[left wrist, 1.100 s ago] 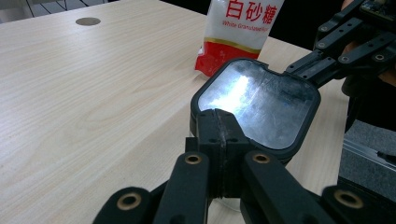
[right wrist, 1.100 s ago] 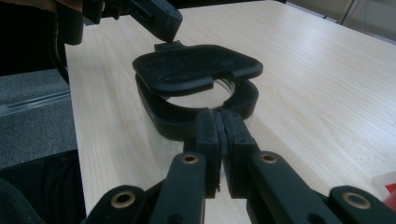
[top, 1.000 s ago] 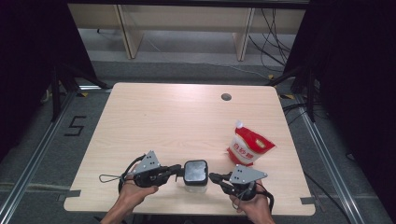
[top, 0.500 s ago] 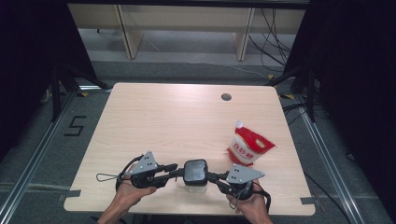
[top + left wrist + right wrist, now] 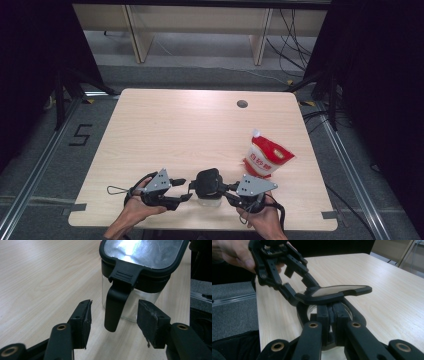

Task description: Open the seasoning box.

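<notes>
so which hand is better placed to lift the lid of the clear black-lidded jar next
Probably left: the left gripper, jaws just opening, straddles the jar's black latch without touching. The right gripper is shut on the clear black-lidded jar, steadying it.

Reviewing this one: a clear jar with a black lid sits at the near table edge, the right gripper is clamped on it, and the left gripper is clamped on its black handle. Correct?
Not quite. The left gripper is open: the left gripper view shows both pads standing clear of the black handle, which hangs between them untouched; its jaws have just been opening. The rest holds: the right gripper is clamped on the jar.
</notes>
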The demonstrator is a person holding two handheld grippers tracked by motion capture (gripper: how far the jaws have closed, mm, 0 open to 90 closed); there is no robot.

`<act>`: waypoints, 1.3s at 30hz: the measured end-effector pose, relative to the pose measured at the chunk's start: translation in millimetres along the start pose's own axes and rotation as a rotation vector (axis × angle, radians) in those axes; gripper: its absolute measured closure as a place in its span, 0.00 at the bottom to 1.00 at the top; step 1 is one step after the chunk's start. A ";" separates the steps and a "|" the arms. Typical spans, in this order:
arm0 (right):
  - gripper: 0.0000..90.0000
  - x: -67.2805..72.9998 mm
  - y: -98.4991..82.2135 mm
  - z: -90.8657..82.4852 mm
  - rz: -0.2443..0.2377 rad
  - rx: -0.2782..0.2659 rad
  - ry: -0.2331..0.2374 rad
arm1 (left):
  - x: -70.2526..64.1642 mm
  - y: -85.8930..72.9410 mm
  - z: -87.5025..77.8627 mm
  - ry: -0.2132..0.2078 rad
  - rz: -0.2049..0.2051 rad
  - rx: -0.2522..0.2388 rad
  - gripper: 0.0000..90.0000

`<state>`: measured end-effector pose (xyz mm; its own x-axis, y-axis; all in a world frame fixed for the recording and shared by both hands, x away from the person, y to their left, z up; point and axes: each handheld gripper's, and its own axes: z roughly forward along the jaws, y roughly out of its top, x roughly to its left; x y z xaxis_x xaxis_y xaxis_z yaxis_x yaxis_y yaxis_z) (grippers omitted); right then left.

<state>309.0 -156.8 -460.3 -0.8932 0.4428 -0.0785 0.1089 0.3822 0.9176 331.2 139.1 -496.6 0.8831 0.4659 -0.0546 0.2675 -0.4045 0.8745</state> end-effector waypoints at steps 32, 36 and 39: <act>0.97 12.1 36.5 44.9 -0.049 -0.030 0.048 | 0.7 -3.3 10.7 -0.010 0.097 -0.034 0.80; 0.97 13.5 38.2 48.4 -0.044 -0.018 0.051 | 0.2 -3.0 10.4 -0.007 0.090 -0.024 0.81; 0.97 13.9 39.0 51.5 -0.045 -0.022 0.058 | 0.1 -3.2 10.4 -0.002 0.090 -0.024 0.81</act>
<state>323.3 -93.9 -445.6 -0.9208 0.3775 -0.0978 0.0587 0.3823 0.9222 334.4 132.2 -504.4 0.9040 0.4270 0.0233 0.1782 -0.4255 0.8872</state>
